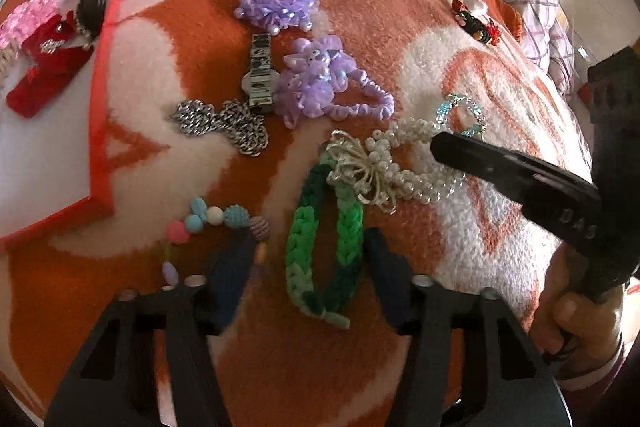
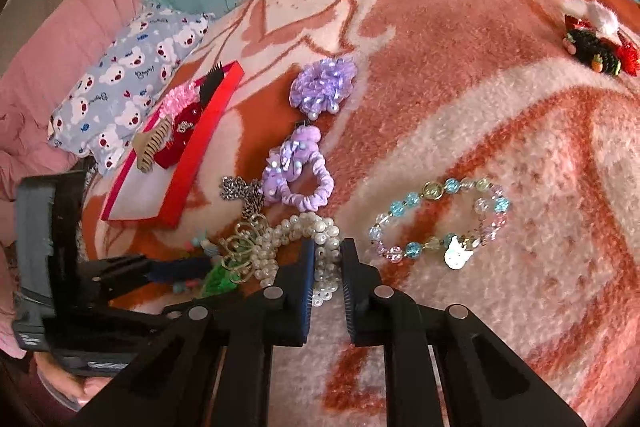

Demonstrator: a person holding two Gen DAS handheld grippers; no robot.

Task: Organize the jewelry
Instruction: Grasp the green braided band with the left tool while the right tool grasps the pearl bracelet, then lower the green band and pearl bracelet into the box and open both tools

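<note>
The green braided bracelet (image 1: 324,247) lies on the orange-and-white blanket (image 1: 400,39) between the spread, released jaws of the left gripper (image 1: 308,287). Just beyond it, the pearl bracelet (image 2: 320,251) sits between the narrowly parted jaws of the right gripper (image 2: 326,267), not clamped. The red tray (image 1: 102,115) lies near the blanket's left edge.

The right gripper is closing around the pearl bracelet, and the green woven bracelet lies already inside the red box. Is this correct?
Not entirely. The green woven bracelet lies on the blanket, between the fingers of the left gripper, not in the red box; the left wrist view shows it. The right gripper is indeed around the pearl bracelet.
</note>
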